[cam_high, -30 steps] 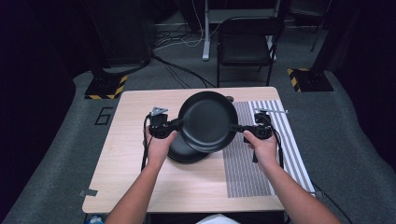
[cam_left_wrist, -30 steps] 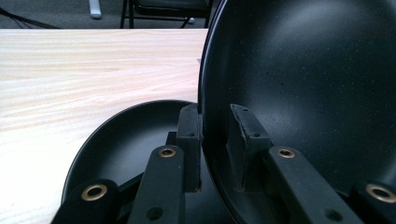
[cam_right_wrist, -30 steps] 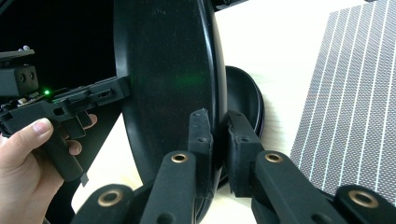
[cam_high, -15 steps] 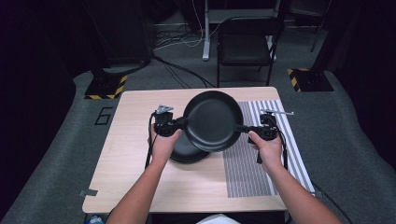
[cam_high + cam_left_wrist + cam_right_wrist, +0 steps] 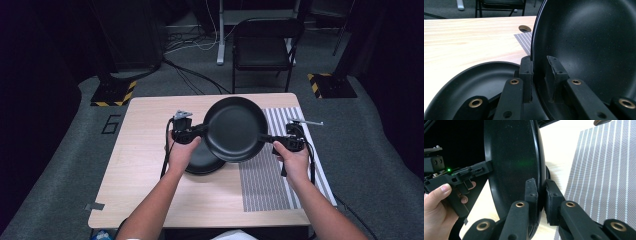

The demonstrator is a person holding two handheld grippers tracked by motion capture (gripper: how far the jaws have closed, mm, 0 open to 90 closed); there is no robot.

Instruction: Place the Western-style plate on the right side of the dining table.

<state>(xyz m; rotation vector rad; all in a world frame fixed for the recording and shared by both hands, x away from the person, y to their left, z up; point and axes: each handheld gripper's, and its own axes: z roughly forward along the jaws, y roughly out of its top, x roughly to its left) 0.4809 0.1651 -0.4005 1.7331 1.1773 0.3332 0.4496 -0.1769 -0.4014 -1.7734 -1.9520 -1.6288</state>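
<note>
High view: black pan (image 5: 235, 128), round, matte, shallow, no long handle seen, held up at frame centre above the table (image 5: 150, 200). Left gripper (image 5: 200, 133) clamps its left rim, right gripper (image 5: 266, 138) clamps its right rim. A 2nd black dish (image 5: 202, 161) lies on the table below and left of the pan, partly covered by it. Striped mat (image 5: 265, 185) at right of centre. Chair (image 5: 264, 50) at top, beyond the table.

Left gripper view: pan (image 5: 594, 42) occupies the right half, inner face speckled with a soft sheen, rim running up from bottom centre. Left gripper (image 5: 537, 75) has both jaws nearly closed on that rim, 1 each side. The 2nd dish (image 5: 474, 82) sits lower left, on the table (image 5: 461, 42); mat corner (image 5: 524, 42) near a round hole, upper centre.

Right gripper view: pan (image 5: 511, 162) seen edge-on, upright in frame, underside smooth. Right gripper (image 5: 539, 195) pinches the rim, jaws nearly closed. Left gripper (image 5: 489, 167) at far edge, left hand (image 5: 436, 207) lower left. Mat (image 5: 604, 175) at right.

Vs 0.5 s ago, high view: pan and both grippers have shifted a little right and up in frame; more of the 2nd dish is exposed. Grip unchanged.
</note>
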